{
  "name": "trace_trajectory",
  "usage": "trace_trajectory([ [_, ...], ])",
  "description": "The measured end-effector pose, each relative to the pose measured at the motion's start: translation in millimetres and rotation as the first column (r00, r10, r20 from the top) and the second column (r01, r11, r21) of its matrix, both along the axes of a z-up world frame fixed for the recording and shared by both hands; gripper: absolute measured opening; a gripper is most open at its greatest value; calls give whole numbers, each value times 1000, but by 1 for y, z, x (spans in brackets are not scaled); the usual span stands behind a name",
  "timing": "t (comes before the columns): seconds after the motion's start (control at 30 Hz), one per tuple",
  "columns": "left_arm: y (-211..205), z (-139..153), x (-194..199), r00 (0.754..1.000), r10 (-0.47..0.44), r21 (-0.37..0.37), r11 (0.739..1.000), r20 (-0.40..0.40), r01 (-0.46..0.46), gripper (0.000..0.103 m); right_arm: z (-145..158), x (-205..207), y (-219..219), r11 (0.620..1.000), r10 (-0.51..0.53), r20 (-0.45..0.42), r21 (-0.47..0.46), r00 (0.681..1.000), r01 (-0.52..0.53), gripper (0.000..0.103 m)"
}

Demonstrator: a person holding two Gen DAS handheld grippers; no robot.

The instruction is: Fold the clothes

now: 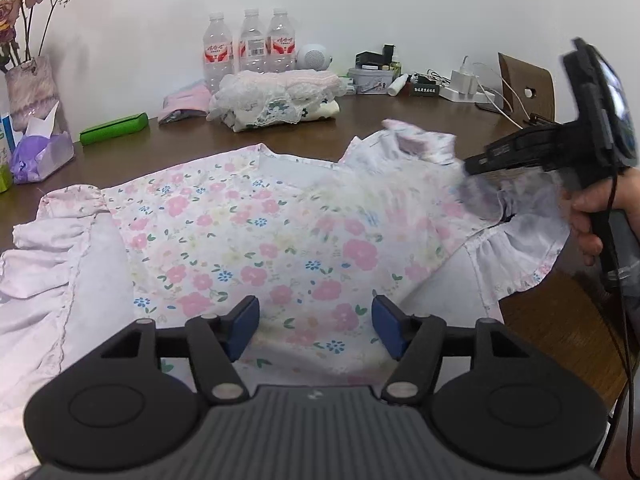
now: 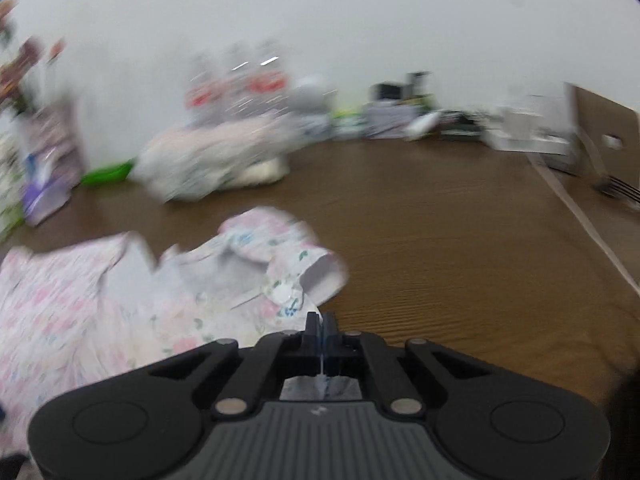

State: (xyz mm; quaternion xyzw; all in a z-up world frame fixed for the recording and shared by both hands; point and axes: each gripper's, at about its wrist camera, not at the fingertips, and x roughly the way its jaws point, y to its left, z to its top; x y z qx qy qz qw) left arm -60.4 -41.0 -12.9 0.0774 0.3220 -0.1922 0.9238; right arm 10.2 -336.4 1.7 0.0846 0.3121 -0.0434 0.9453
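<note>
From the left wrist, the left gripper [image 1: 315,326] hovered with its jaws apart over one floral dress [image 1: 256,240] spread flat on the table [image 1: 400,116]. The right gripper [image 1: 476,166] lifted the dress's right sleeve side. Behind stood three water bottles [image 1: 250,40] and one pile of folded clothes [image 1: 276,96].

From the right wrist, though blurred, the right gripper's jaws looked closed on a thin edge of the dress. That slight hold could slip mid-fold and let the sleeve drop crooked.
</note>
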Motion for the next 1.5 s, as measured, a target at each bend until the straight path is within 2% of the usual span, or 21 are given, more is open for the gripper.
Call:
trace_trajectory([
  [0.1, 3, 13, 0, 999, 4, 11, 1000, -44, -4, 65, 3, -6, -1, 998, -44, 1, -33, 999, 44, 7],
  [0.17, 15, 31, -5, 1000, 21, -61, 998, -9, -22, 66, 9, -11, 3, 997, -44, 27, -62, 999, 46, 13],
  [0.2, 20, 41, -5, 999, 35, -96, 995, 9, -34, 67, 13, -12, 3, 999, -23, 51, -41, 998, 25, 16],
  [0.27, 13, 38, 3, 999, 38, -64, 997, 25, -36, 67, 19, -10, 2, 999, 32, 70, 15, 997, -33, 24],
  [0.4, -5, 17, 16, 999, 48, 45, 998, 9, -48, 58, 17, -19, 11, 988, 151, 19, -3, 988, -151, 24],
  [0.5, -3, 4, 17, 998, 46, 22, 999, -34, -45, 59, 12, -41, 7, 991, 132, -6, -24, 991, -132, 15],
  [0.53, -1, 2, 16, 998, 52, 13, 999, -24, -52, 60, 10, -49, 5, 992, 125, -15, -31, 992, -125, 3],
  [0.6, 1, 0, 17, 998, 54, 9, 998, -23, -54, 63, 7, -63, 2, 993, 111, -31, -45, 993, -113, 3],
  [0.63, 2, 0, 18, 998, 52, 9, 999, -24, -52, 63, 6, -71, 1, 993, 105, -40, -53, 994, -107, 5],
  [0.7, 3, -1, 18, 998, 56, 9, 998, -19, -56, 66, 10, -80, -1, 995, 87, -26, -45, 996, -88, 19],
  [0.77, 5, -2, 18, 998, 61, 6, 998, -11, -60, 68, 20, -86, -1, 997, 72, 13, -23, 997, -72, 21],
  [0.83, 5, -1, 17, 998, 61, 5, 998, -8, -61, 68, 28, -78, 9, 991, 133, 81, -14, 988, -132, 26],
  [0.93, 6, -2, 17, 998, 59, 5, 998, -7, -59, 69, 18, -47, 25, 979, 201, 83, -50, 976, -197, 21],
  [0.97, 6, -2, 17, 998, 57, 5, 998, -5, -57, 69, 11, -34, 31, 974, 225, 46, -50, 973, -223, 7],
  [1.0, 6, -2, 16, 998, 55, 4, 998, -3, -55, 69, 5, -25, 35, 970, 239, 9, -47, 971, -239, 4],
  [1.07, 7, -2, 15, 999, 51, 3, 999, 1, -51, 70, -3, -17, 42, 971, 231, -19, -63, 973, -232, 1],
  [1.2, 8, -2, 14, 999, 54, 2, 999, 3, -54, 71, -3, -27, 30, 988, 91, -32, -123, 995, -95, 2],
  [1.23, 8, -2, 14, 999, 54, 4, 999, 2, -54, 71, -3, -30, 26, 989, 58, -32, -134, 998, -62, 5],
  [1.33, 7, 1, 15, 999, 46, 8, 999, -18, -46, 71, 8, -31, 19, 997, 49, -28, -63, 998, -51, 6],
  [1.4, 8, 5, 13, 999, 36, -2, 999, -30, -36, 70, 18, -32, 27, 989, 148, 48, -1, 988, -148, 6],
  [1.5, 9, 15, 6, 1000, 29, -20, 999, 1, -29, 66, 15, -13, 51, 947, 317, 54, 42, 947, -319, 6],
])
